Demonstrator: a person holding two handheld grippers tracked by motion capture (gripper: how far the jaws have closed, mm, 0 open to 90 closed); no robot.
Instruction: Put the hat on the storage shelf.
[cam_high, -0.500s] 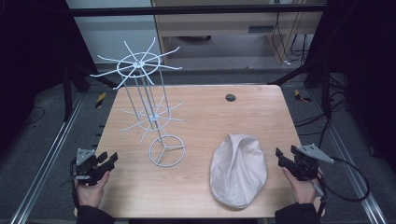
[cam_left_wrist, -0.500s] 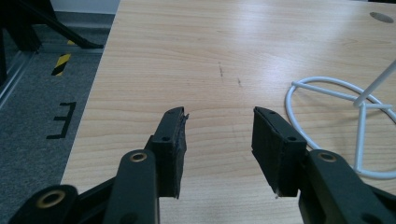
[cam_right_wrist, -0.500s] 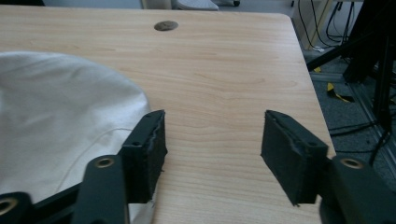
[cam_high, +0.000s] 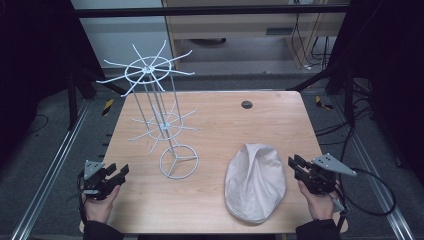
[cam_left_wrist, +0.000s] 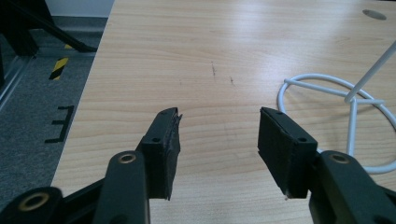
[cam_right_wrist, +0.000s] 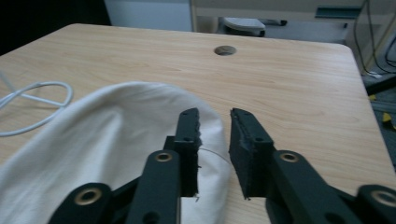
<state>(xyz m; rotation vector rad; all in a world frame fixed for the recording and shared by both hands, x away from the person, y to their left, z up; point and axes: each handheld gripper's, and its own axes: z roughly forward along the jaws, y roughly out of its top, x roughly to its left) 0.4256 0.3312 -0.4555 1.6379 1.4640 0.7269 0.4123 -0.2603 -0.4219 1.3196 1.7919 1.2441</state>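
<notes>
The white cap (cam_right_wrist: 107, 154) runs off the right gripper view's bottom and left edges.

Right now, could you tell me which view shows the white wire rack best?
The high view: the whole wire rack shows, both spoke tiers, stem and ring base. The left gripper view catches part of its base ring and stem; the right gripper view just a curve of the ring.

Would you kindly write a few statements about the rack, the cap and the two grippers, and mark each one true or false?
1. The white cap hangs on the wire rack. False: it lies flat on the table.
2. The left gripper is open with nothing between its jaws. True.
3. The rack stands upright on a ring base. True.
4. The right gripper is clamped on the cap. False: its jaws are apart, just beside the cap.
5. The cap lies nearer the right gripper. True.
</notes>
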